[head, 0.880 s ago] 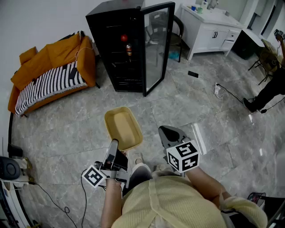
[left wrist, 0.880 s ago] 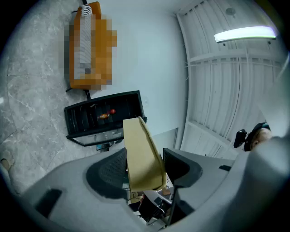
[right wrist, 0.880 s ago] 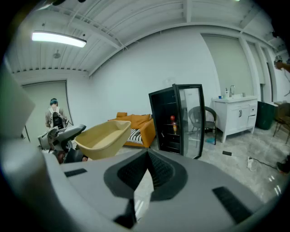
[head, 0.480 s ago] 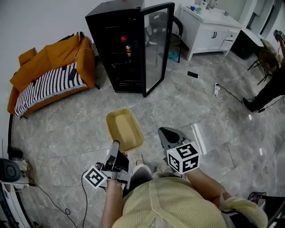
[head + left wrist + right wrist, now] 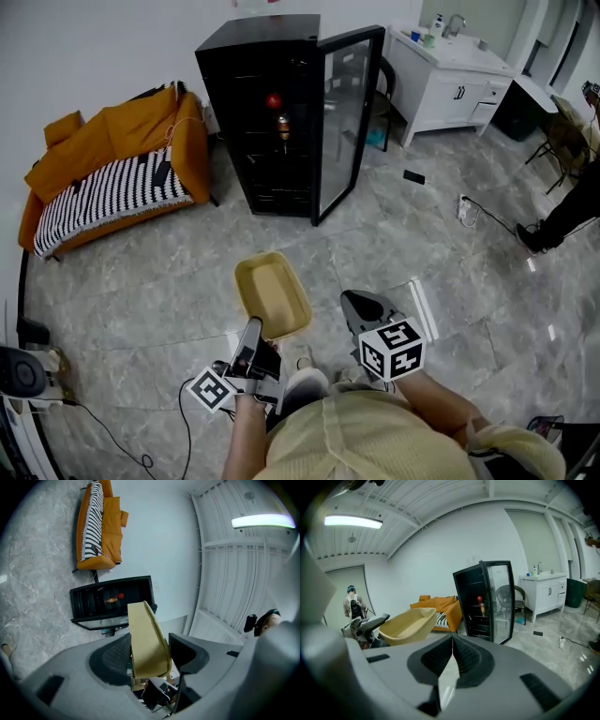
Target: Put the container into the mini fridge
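Left fingers [image 5: 110, 658] tight on container [image 5: 146, 637], right fingers [image 5: 433, 660] together, empty

The near end of the container [image 5: 272, 295] is hidden under the jaws of the left gripper [image 5: 251, 330] in the head view. Inside the mini fridge [image 5: 253, 84], a red thing [image 5: 273, 101] and a thing like a small bottle [image 5: 282, 125] are too small to identify. A flat dark thing [image 5: 413, 176] on the floor [image 5: 169, 281] is also too small to tell. The right edge cuts off a person [image 5: 565, 208], and the left edge cuts off a round dark device [image 5: 17, 373].
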Tool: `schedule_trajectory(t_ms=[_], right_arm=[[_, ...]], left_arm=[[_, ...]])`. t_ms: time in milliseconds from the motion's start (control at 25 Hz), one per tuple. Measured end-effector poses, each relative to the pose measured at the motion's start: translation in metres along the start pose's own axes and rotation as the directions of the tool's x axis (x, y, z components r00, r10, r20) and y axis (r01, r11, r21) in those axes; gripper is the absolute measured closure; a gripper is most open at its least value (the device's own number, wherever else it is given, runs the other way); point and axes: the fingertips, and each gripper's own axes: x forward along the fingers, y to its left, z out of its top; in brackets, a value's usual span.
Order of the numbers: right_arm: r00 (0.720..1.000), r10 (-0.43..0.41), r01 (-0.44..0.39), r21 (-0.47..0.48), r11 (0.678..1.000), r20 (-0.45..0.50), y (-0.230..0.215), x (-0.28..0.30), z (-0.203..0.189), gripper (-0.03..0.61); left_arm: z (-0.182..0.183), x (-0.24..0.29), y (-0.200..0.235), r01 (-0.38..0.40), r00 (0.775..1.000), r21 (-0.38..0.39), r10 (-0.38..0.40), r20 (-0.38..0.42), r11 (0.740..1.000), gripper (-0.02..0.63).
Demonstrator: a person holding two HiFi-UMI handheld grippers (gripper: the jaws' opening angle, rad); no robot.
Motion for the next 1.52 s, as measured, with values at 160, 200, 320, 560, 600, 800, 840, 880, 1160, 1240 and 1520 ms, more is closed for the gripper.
schedule_trajectory(t_ms=[160,200,320,560,600,800,840,880,1160,1240,1520], right_arm=[[1.0,0.001,-0.001,-0.012,1.0,-0.016,0.006,0.026,0.008,0.549],[1.0,0.0,-0.001,-0.015,1.0,-0.021,0.007,0.033,0.011,0.549],[1.0,0.005,-0.006,-0.021,1.0,-0.027,0.013,0.056,0.021,0.549],[1.0,0.003,-0.004,-0.023,1.0,-0.027,0.024,0.093,0.037,0.549],[1.0,-0.001,0.0,-0.024,1.0,-0.03,0.025,0.096,0.037,0.549],[0.998,-0.031,0.029,-0.047,0.998,-0.056,0.014,0.108,0.037,0.549],[0.998,-0.035,0.033,-0.043,0.999,-0.06,0.011,0.11,0.038,0.549],[0.997,-0.039,0.036,-0.038,0.999,-0.063,0.007,0.111,0.039,0.549],[0.998,-0.028,0.027,-0.037,0.999,-0.052,-0.028,0.141,0.063,0.549],[0.999,-0.012,0.01,-0.045,0.999,-0.048,-0.038,0.15,0.073,0.549],[0.997,0.066,-0.069,-0.059,0.996,-0.049,-0.072,0.179,0.106,0.549]], left_arm=[[0.021,0.006,0.013,-0.002,1.0,-0.013,0.002,0.005,1.0,0.354],[0.027,0.008,0.016,-0.002,1.0,-0.02,0.003,0.009,1.0,0.354],[0.045,0.015,0.024,-0.005,1.0,-0.031,0.006,0.017,1.0,0.354],[0.073,0.029,0.039,-0.006,1.0,-0.053,0.006,-0.001,0.999,0.354],[0.075,0.031,0.042,-0.007,1.0,-0.054,0.007,-0.008,0.998,0.354],[0.084,0.046,0.054,-0.002,1.0,-0.085,0.001,-0.013,0.996,0.354],[0.083,0.05,0.055,0.0,1.0,-0.09,-0.001,-0.016,0.996,0.354],[0.082,0.053,0.057,-0.002,1.0,-0.091,0.0,-0.022,0.996,0.354],[0.085,0.098,0.067,-0.007,0.999,-0.076,0.004,-0.033,0.997,0.354],[0.086,0.114,0.069,-0.009,1.0,-0.067,0.007,-0.03,0.998,0.354],[0.086,0.179,0.066,-0.015,0.999,-0.017,0.014,-0.032,1.0,0.354]])
